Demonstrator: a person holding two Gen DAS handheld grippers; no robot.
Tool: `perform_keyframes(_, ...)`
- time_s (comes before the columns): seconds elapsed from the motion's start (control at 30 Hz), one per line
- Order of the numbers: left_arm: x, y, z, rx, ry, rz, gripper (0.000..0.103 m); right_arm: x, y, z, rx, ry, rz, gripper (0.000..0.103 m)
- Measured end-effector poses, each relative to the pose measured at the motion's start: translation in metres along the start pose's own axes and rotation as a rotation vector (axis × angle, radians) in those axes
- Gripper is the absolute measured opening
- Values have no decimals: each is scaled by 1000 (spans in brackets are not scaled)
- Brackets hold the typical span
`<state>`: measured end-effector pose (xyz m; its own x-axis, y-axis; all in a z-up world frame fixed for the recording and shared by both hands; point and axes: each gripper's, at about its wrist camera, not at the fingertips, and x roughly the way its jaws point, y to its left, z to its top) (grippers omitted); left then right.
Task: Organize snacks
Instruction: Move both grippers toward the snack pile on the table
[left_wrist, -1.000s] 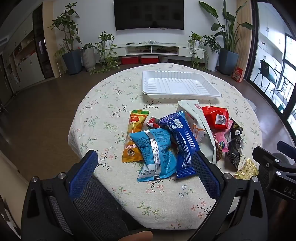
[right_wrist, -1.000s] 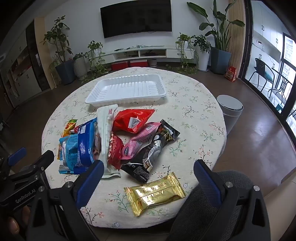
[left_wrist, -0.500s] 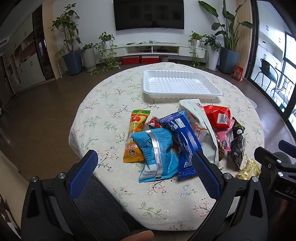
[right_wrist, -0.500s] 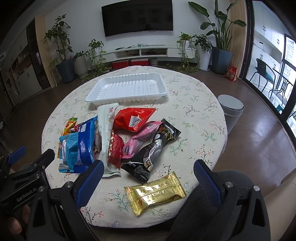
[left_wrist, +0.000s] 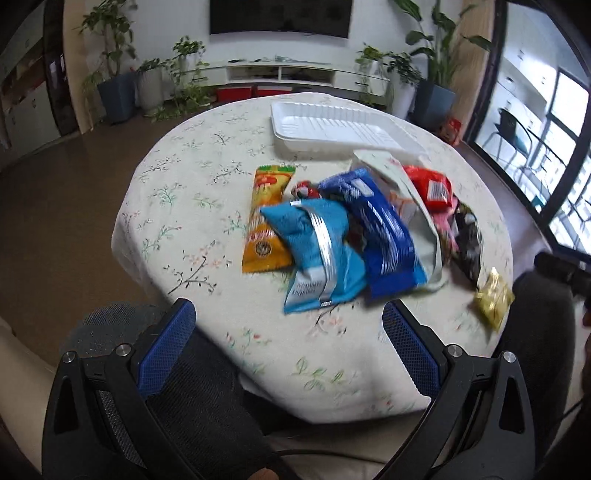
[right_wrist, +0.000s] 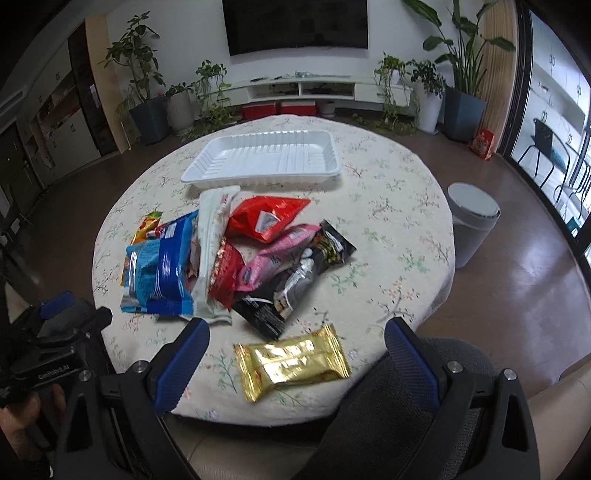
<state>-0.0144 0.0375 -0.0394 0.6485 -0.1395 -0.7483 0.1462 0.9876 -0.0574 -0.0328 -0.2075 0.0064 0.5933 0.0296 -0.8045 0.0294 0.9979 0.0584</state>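
Several snack packs lie in a heap on the round flowered table (left_wrist: 184, 206): an orange pack (left_wrist: 264, 221), a light blue pack (left_wrist: 317, 251), a dark blue pack (left_wrist: 380, 236), a red pack (right_wrist: 267, 218), a pink pack (right_wrist: 275, 254), a black pack (right_wrist: 295, 284) and a gold pack (right_wrist: 291, 360) nearest the front edge. An empty white tray (right_wrist: 266, 158) stands behind them. My left gripper (left_wrist: 288, 332) is open and empty, in front of the light blue pack. My right gripper (right_wrist: 295, 347) is open and empty, its fingers either side of the gold pack.
A grey bin (right_wrist: 471, 221) stands on the floor right of the table. Mesh chair backs (left_wrist: 207, 406) sit under both grippers at the table's front edge. Plants and a TV unit line the far wall.
Both grippers have moved forward toward the table. The right one has come closer to the gold pack. The snacks have not moved.
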Motion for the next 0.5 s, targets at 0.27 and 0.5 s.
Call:
perform_keyframes(0.27, 9, 24, 17, -147, 105, -80, 103, 20, -42, -6, 187, 133, 138, 87)
perform_keyframes(0.5, 29, 9, 32, -35, 135, -77, 103, 33, -31, -11, 137, 245, 170, 77)
